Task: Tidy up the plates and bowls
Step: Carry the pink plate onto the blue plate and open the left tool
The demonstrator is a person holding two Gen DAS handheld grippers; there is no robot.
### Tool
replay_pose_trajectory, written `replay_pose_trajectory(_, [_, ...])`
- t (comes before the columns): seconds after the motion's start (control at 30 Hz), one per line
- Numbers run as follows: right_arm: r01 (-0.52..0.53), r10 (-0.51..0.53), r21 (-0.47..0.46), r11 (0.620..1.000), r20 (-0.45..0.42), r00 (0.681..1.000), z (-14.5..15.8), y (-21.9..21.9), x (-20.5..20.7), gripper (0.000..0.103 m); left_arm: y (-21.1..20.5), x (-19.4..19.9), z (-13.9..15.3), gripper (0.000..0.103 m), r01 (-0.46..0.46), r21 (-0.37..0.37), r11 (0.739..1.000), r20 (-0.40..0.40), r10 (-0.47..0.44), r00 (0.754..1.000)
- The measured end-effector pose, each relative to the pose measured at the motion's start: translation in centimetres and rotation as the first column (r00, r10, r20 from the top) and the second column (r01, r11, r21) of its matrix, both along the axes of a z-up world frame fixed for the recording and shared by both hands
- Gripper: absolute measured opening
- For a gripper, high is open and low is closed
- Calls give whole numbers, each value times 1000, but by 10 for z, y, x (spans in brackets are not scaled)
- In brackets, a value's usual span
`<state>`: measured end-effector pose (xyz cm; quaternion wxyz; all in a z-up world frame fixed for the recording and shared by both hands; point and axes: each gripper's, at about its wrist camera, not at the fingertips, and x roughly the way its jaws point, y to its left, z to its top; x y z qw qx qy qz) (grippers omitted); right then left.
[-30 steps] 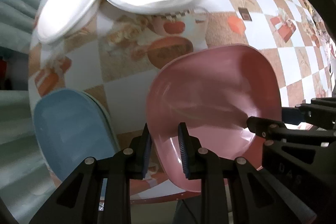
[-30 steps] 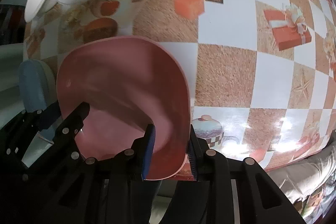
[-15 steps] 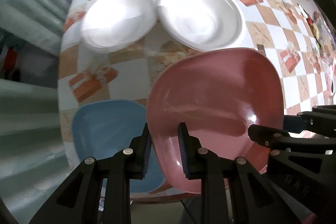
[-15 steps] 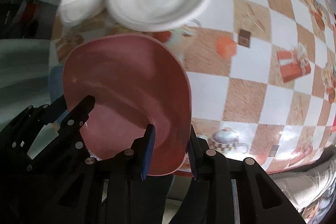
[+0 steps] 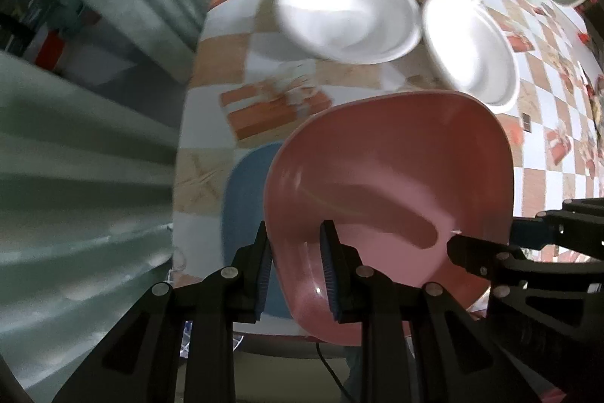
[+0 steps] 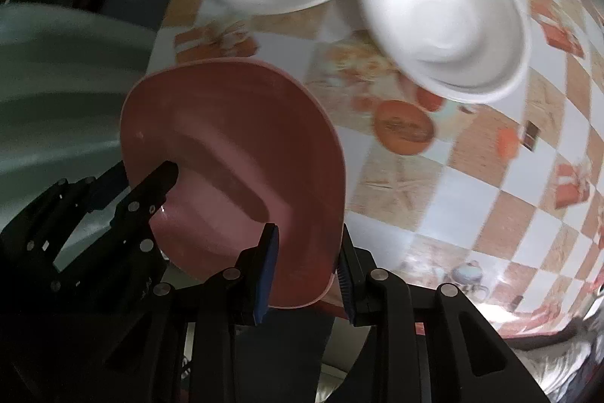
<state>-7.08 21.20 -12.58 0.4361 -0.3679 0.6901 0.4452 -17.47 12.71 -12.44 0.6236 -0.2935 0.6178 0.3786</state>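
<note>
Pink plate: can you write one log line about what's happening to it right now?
pink plate lifted over table | left claw shut on rim | right claw shut on rim | blue plate beneath | white bowls beyond

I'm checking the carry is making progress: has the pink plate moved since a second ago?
Yes. The pink plate, gripped by both grippers, has shifted left over the table: it now overlaps the blue plate, which earlier lay clear to its left.

My left tongs (image 5: 294,267) and right tongs (image 6: 307,269) are matte black plastic, angular linkage arms dotted with round silver screws. Ribbed blue pads (image 5: 326,270) line the inner faces of my fingers. A thin black cable (image 5: 332,369) trails underneath.
</note>
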Motion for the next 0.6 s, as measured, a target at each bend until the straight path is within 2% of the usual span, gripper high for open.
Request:
replay_pose_trajectory(0.2, [-27,26,-24,999,-59,998,-5,9,-13,33,8,-18,-4,27,-12,2,1000,-27,12,1000])
replay_pose_trajectory(0.43, [-32,27,-53,998,-88,996,-16,9,-17,33,10,-26,-9,27,-20,-8,1000,-31,20,999])
replay_pose_trajectory(0.5, [-25,19,-55,998,-97,995,-19,9,-15,33,9,-27,-11,32,-20,-8,1000,-29,19,999])
replay_pose_trajectory(0.57, [-17,10,-53,998,-127,992,-24,11,-12,34,7,-23,-8,48,-21,-11,1000,-28,20,999])
replay_pose_trajectory(0.6, [-18,11,-56,998,-123,992,-26,13,-15,34,9,-24,-8,52,-28,2,1000,-35,28,999])
